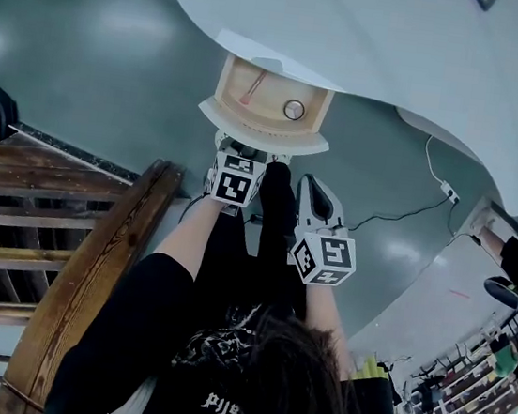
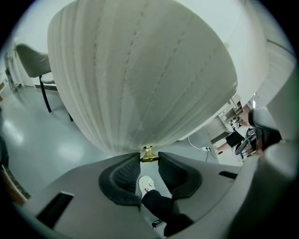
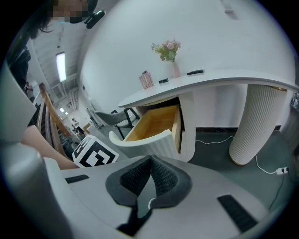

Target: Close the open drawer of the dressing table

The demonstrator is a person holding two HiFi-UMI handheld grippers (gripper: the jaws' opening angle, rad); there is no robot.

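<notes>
- Jaws of the left gripper (image 1: 250,151) are partly open. Their tips press on both sides of a small round gold knob (image 2: 148,153).
- That knob sits on the white, curved, striped front (image 2: 140,70) of the drawer (image 1: 265,128).
- Jaws of the right gripper (image 3: 151,158) are closed, tip to tip, with nothing in them. This gripper is held back from the drawer, near the person's legs.
- The drawer is pulled out from under the top of the white dressing table (image 3: 219,77). Its inside is light wood.
- Inside the drawer lie a thin pink stick (image 1: 253,85) and a small round silver thing (image 1: 294,109).
- On the table top stands a little vase of pink flowers (image 3: 169,51).
- The person's white shoe (image 2: 146,184) shows on the grey-green floor (image 1: 88,65), under the left gripper.
- A white cable (image 1: 400,211) runs over the floor by the table.
</notes>
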